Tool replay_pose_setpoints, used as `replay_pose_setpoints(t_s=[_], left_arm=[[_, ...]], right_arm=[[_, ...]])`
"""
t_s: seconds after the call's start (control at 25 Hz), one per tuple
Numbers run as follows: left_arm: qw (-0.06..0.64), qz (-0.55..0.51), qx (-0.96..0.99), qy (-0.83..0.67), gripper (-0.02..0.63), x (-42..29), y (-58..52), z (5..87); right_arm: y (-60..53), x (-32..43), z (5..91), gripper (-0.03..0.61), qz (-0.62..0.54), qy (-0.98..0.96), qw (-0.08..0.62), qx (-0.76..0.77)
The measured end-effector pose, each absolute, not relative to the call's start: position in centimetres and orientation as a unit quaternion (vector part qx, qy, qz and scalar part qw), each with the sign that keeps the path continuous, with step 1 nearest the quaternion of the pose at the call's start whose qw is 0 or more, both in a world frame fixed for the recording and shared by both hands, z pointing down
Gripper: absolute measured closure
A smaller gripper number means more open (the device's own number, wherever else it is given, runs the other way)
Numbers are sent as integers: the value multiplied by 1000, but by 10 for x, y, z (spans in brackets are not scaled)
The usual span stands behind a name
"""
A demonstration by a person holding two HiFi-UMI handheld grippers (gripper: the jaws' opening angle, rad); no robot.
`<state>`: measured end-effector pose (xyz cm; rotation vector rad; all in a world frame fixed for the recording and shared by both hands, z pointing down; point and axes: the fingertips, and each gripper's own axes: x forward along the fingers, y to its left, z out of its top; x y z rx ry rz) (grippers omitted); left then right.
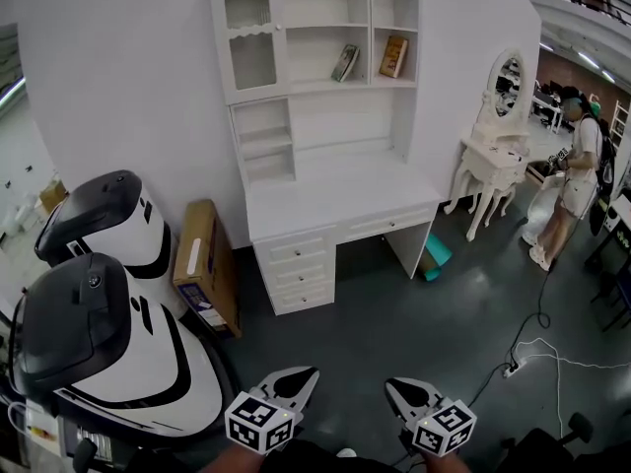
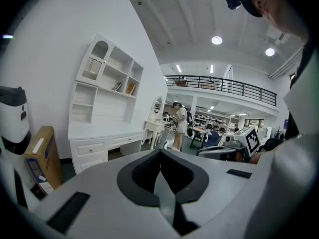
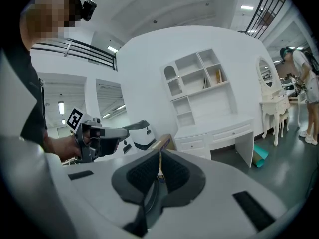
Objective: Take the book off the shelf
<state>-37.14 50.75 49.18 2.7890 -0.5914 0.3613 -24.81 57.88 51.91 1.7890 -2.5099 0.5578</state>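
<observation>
Two books lean on the upper shelves of a white desk hutch: a dark one and an orange-brown one in the compartment to its right. Both also show far off in the left gripper view, as the dark book and the orange-brown book, and in the right gripper view the orange-brown book is visible. My left gripper and right gripper hover low at the bottom edge, far from the shelf. The left gripper and the right gripper are shut on nothing.
Two large white-and-black machines stand at the left, with a cardboard box against the wall. A white dressing table with a mirror and a person are at the right. A cable and power strip lie on the floor.
</observation>
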Motion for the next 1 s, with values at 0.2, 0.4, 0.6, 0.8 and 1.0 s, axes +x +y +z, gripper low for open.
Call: replay_pose_setpoints(t_s=[0.2, 0.4, 0.6, 0.8, 1.0], left_arm=[[122, 141, 961, -205, 603, -361, 514, 497], [121, 147, 960, -205, 603, -353, 501, 499], [120, 153, 961, -199, 603, -336, 476, 506], [118, 152, 963, -191, 603, -312, 430, 504], [114, 145, 964, -192, 603, -291, 362, 495]], right_arm=[[581, -235, 524, 548, 187, -800, -4, 570], [565, -231, 521, 548, 185, -804, -9, 565], [545, -219, 528, 548, 192, -800, -9, 569], [503, -196, 531, 548, 197, -794, -1, 576], [437, -174, 522, 548, 195, -791, 0, 581]])
